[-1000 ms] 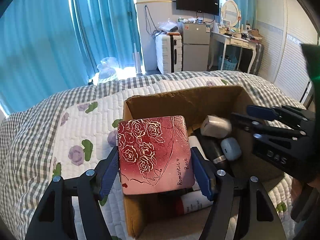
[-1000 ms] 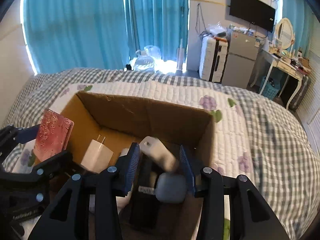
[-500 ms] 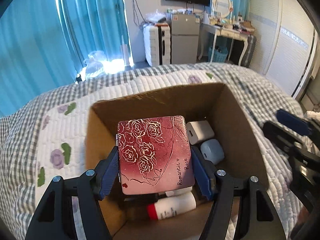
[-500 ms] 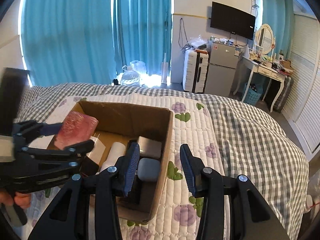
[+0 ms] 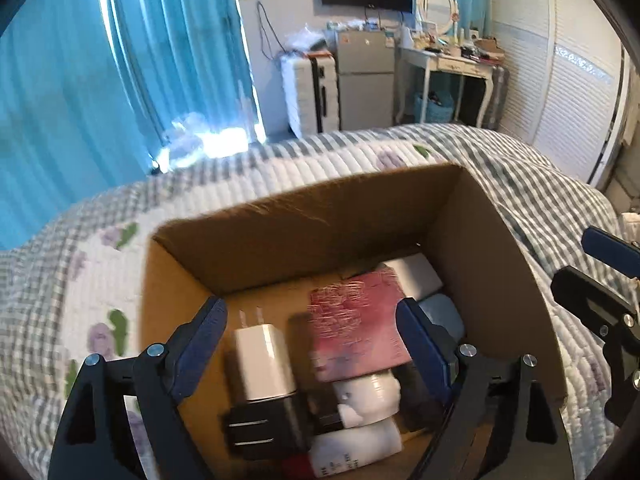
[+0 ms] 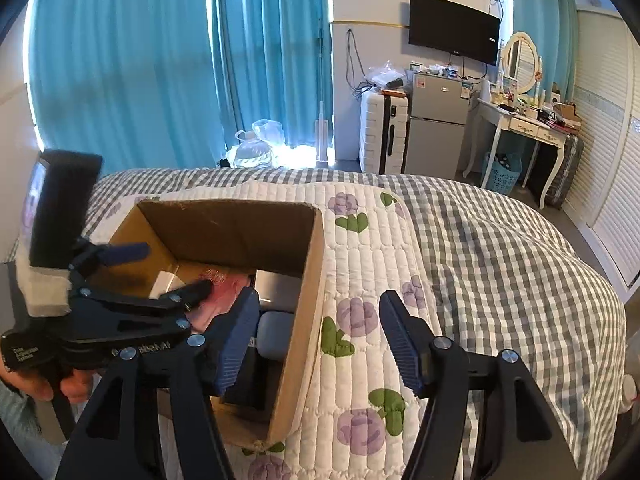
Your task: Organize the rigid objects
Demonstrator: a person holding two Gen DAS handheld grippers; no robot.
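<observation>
now the flat square dark-red tin with a pale rose pattern (image 5: 358, 328) lies inside the open brown cardboard box (image 5: 304, 232), tilted, blurred in the left wrist view so its print cannot be read. it rests on the other contents, over a white round-topped bottle (image 5: 370, 398) and just beside a white wall charger with two metal prongs (image 5: 262, 360); a pale blue rounded case (image 5: 446, 318) sits at its right and a white rectangular block (image 5: 416, 276) behind it. a black plug adapter (image 5: 264, 426) lies below the white charger. the left tool (image 5: 312, 344) hangs over the box with its blue-padded fingers spread wide, holding nothing, the tin apart from both pads. in the right wrist view the right tool (image 6: 314, 340) is also spread and empty, one finger over the box's right side, the other over the white quilted bedspread with purple flowers (image 6: 372, 264). the box stands on that bedspread.
</observation>
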